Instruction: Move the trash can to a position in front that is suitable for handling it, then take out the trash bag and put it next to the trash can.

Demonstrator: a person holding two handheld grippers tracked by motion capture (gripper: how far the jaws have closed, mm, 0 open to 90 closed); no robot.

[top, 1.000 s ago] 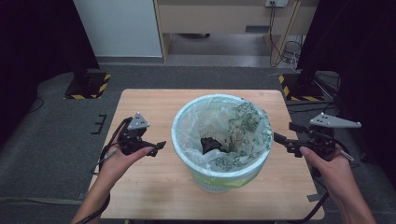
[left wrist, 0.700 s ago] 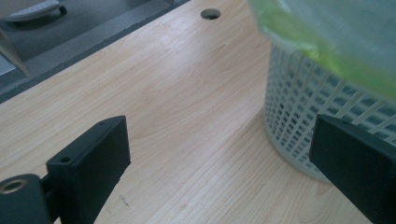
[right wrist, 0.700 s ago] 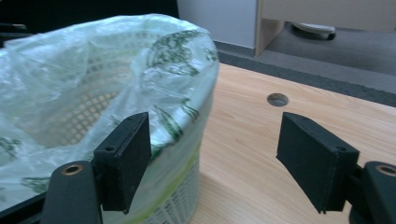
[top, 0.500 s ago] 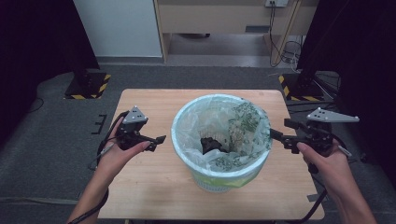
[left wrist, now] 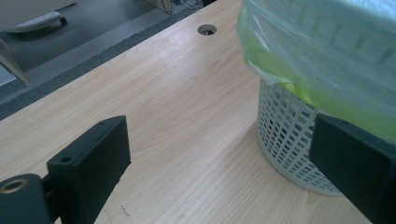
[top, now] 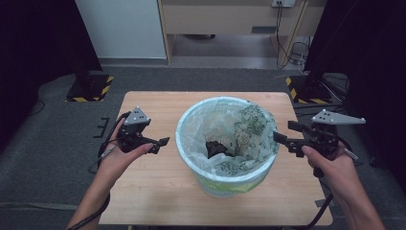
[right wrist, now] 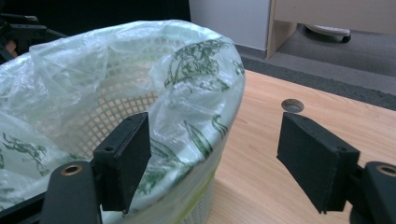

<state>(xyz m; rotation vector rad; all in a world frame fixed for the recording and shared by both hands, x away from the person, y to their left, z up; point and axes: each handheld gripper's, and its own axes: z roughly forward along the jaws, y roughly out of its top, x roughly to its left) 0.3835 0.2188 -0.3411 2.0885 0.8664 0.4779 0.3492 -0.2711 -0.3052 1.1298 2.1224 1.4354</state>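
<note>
A white mesh waste basket (top: 225, 178) lined with a clear plastic bag (top: 249, 124) printed with green leaves stands mid-table. Something dark (top: 218, 148) lies at its bottom. My left gripper (top: 160, 144) hovers open to the left of the basket, a short gap away, jaws toward it. In the left gripper view the jaws (left wrist: 219, 140) stand wide apart with the basket's lower mesh (left wrist: 285, 135) ahead. My right gripper (top: 283, 132) is open at the basket's right rim. In the right gripper view (right wrist: 215, 140) one jaw stands in front of the bag's folded edge (right wrist: 187, 70), and nothing is pinched.
The wooden table (top: 158, 182) has bare surface in front of and on both sides of the basket. A cable hole (left wrist: 207, 29) sits in the tabletop near the far edge. Grey floor, stands with striped bases (top: 91, 88) and a cabinet lie beyond.
Both hands have drifted only slightly. The right gripper's tips have come a little nearer the basket's rim. The basket has not moved.
</note>
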